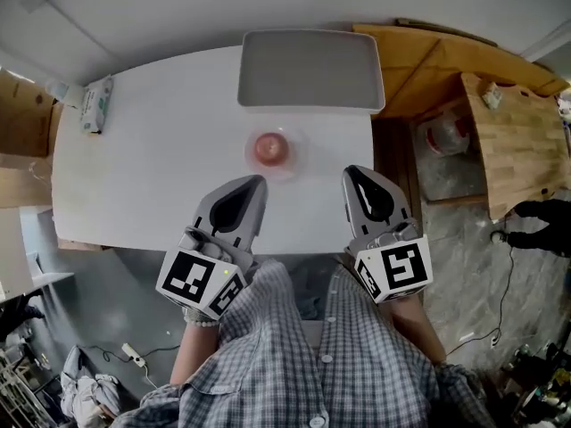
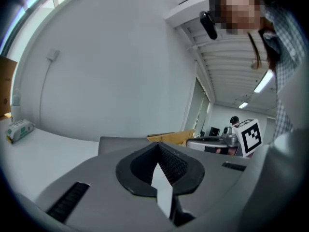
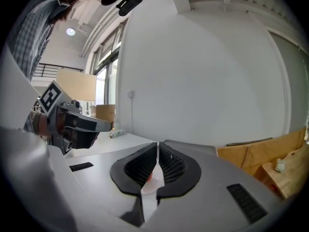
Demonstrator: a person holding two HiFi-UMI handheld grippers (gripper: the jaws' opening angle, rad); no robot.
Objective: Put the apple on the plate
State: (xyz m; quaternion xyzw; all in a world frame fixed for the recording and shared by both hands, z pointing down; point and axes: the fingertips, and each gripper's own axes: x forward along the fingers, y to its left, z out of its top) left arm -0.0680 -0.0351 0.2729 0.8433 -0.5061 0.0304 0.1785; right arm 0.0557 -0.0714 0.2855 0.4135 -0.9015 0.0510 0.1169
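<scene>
A red apple (image 1: 270,147) sits on a small clear plate (image 1: 251,160) in the middle of the white table (image 1: 161,168). My left gripper (image 1: 257,183) hovers just in front of the plate, to its left, shut and empty. To the plate's right, my right gripper (image 1: 351,173) hangs at the same depth, also shut on nothing. In the right gripper view, a sliver of the apple (image 3: 149,177) shows below the meeting jaws of the right gripper (image 3: 158,146). The left gripper view shows the left gripper (image 2: 157,146) with its jaws together; apple and plate are hidden there.
A grey tray (image 1: 310,69) lies at the table's far edge behind the plate. A tissue pack (image 1: 95,103) rests at the far left corner. Wooden boards (image 1: 517,141) and a clear container (image 1: 443,135) stand off the table's right side. Cardboard (image 1: 22,114) stands left.
</scene>
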